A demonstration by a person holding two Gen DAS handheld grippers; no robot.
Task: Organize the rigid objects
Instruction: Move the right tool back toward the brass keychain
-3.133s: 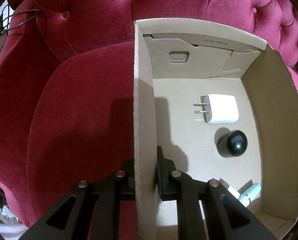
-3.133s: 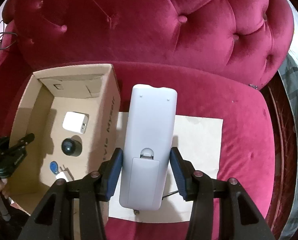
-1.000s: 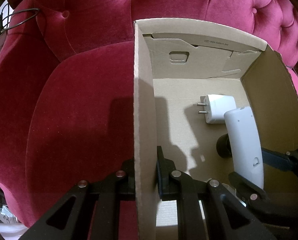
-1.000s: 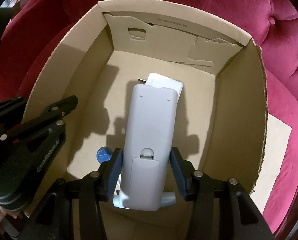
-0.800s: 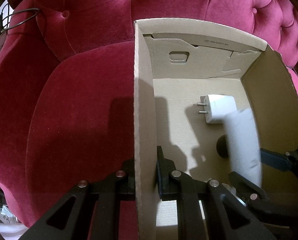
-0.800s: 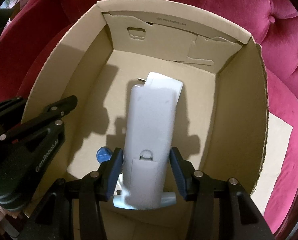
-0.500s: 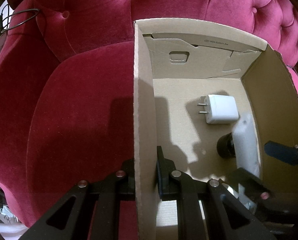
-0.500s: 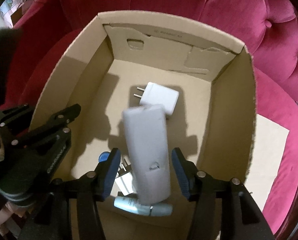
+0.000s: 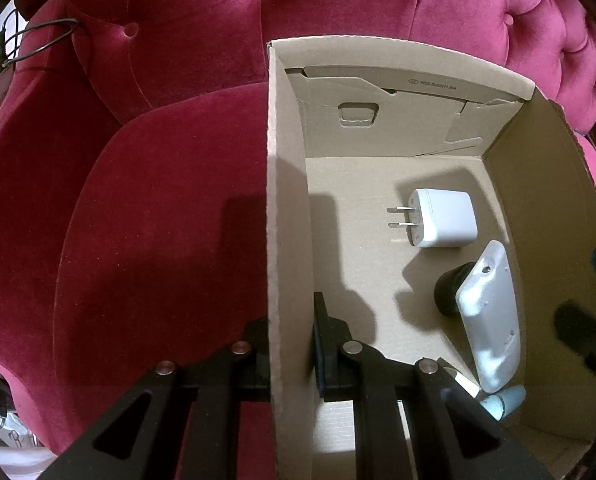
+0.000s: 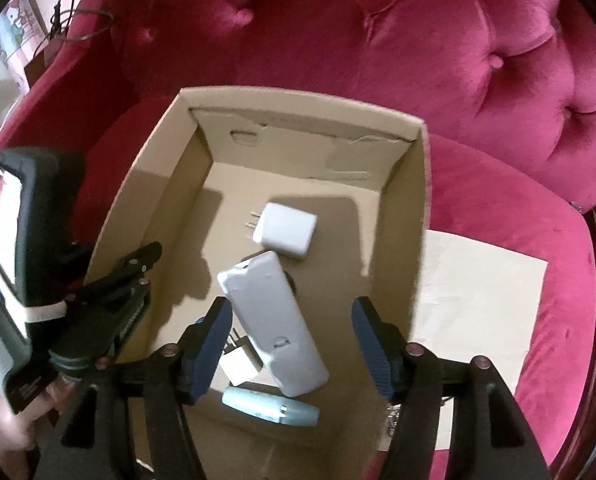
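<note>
The right gripper (image 10: 287,350) jaws are spreading, nothing pinched; the white remote (image 10: 273,323), held between them a second ago, is now lying loose in the cardboard box (image 10: 412,208), propped on the black round object (image 9: 452,294). That item is stowed. Also inside: white charger (image 10: 285,234), pale blue tube (image 10: 271,407). The left gripper (image 9: 291,356) jaws are staying pressed on the box's wall.

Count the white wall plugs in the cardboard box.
2. The far plug lies mid-floor of the box, just beyond the remote; the near plug sits at the near end, partly covered by the remote. More could be hidden underneath.
</note>
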